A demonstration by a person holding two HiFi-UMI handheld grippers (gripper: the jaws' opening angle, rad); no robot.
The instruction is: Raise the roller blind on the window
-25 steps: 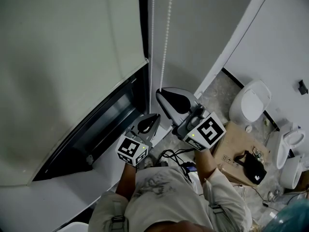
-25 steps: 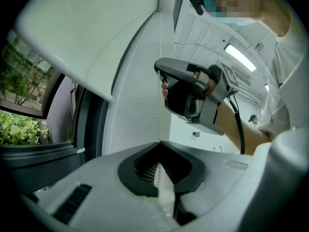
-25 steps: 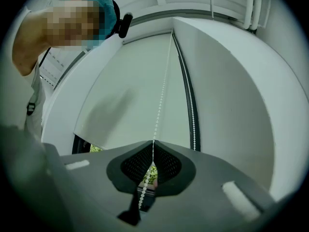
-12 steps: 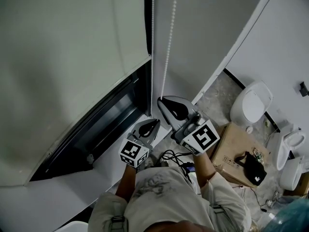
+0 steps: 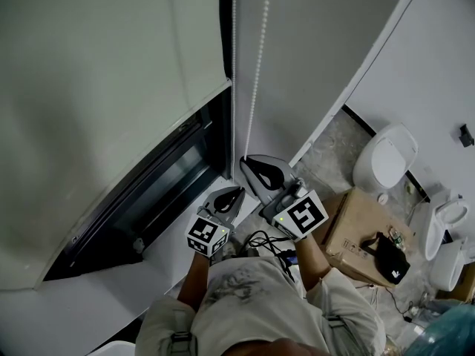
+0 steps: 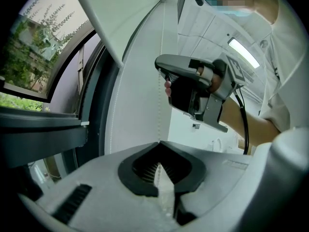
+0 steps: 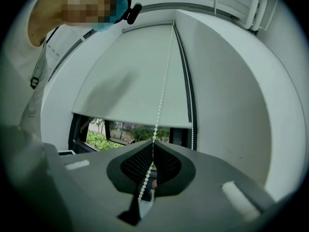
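Seemingly mid-pull on the bead chain [image 5: 256, 73], with right gripper [image 5: 246, 164] and left gripper [image 5: 239, 191] both pinched shut on it; next, likely regrip higher and draw down.

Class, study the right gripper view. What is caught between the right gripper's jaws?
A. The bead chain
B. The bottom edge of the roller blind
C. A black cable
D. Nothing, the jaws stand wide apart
A: in the right gripper view, the right gripper has its jaws closed on the bead chain, which runs up from them in front of the roller blind.
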